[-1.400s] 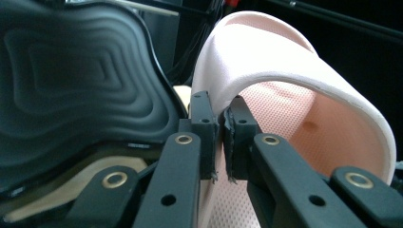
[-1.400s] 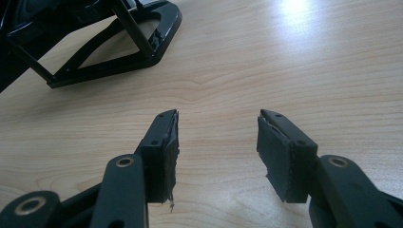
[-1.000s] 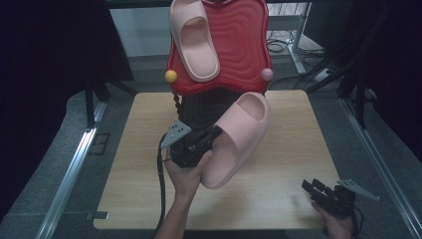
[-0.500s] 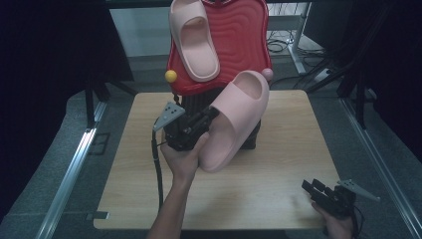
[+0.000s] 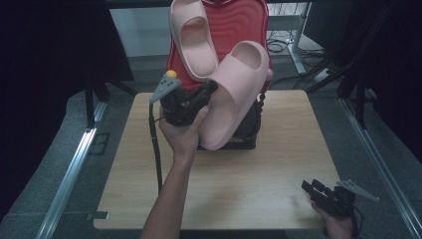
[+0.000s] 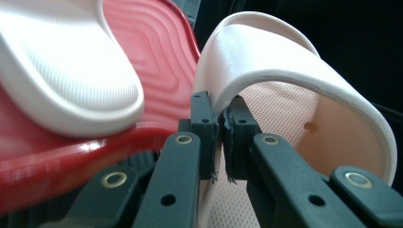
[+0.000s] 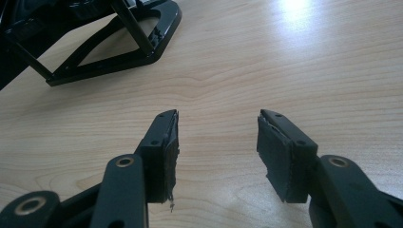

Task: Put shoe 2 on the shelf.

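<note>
Your left tongs (image 5: 208, 94) are clamping the edge of a pale pink foam slide sandal (image 5: 233, 94), holding it against the wavy red plastic rack (image 5: 239, 22) beside its hanging twin (image 5: 191, 37). Your right tongs (image 5: 312, 189) are resting apart on the wooden desk (image 5: 249, 174), well away from that rack.

Left claw (image 5: 211, 89), clamped on the strap edge of the pale pink foam slide sandal (image 5: 234, 92), has risen and moved forward from mid-tabletop. Sandal now tilted against the red wavy plastic display board (image 5: 234, 25), toe overlapping it beside the mounted matching sandal (image 5: 191, 35).
</note>
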{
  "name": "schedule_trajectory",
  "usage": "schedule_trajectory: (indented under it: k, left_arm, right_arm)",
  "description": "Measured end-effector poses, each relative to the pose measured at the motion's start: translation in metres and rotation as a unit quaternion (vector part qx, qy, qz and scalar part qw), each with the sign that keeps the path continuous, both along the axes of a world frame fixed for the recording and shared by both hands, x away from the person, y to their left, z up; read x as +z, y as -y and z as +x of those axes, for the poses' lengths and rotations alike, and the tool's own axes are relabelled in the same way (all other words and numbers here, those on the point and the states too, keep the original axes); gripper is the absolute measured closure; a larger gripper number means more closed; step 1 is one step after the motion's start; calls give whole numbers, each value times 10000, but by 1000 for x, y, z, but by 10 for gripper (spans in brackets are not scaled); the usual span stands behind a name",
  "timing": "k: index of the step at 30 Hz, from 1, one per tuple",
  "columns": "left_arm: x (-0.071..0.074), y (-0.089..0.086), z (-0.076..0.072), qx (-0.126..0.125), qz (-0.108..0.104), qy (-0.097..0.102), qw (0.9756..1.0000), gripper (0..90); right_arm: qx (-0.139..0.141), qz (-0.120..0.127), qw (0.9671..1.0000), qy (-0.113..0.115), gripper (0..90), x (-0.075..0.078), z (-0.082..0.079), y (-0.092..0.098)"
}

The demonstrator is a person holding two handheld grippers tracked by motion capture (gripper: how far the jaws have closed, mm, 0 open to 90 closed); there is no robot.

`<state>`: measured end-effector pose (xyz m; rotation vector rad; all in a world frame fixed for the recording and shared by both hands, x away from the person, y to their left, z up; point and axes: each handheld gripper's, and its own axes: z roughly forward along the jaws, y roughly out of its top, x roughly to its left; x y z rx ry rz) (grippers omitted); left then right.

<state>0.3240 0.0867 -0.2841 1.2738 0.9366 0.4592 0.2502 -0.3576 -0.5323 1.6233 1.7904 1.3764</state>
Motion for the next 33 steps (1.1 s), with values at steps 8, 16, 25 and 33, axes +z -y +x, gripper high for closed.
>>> schedule_trajectory:
  k: [8, 16, 25, 33]
  left_arm:
    - [27, 5, 20, 205, 119, 92, 9997, 847]
    - [44, 13, 37, 363, 210, 128, 9990, 847]
    - [54, 25, 58, 384, 237, 76, 9990, 846]
    - [68, 34, 77, 525, 214, 58, 9984, 846]
  right_arm:
    - [5, -6, 10000, -1, 493, 0, -1, -1]
    - [12, 18, 10000, 2, 493, 0, -2, 0]
    - [-7, 36, 10000, -27, 493, -3, -1, 1]
    - [33, -18, 10000, 9, 493, -2, -2, -2]
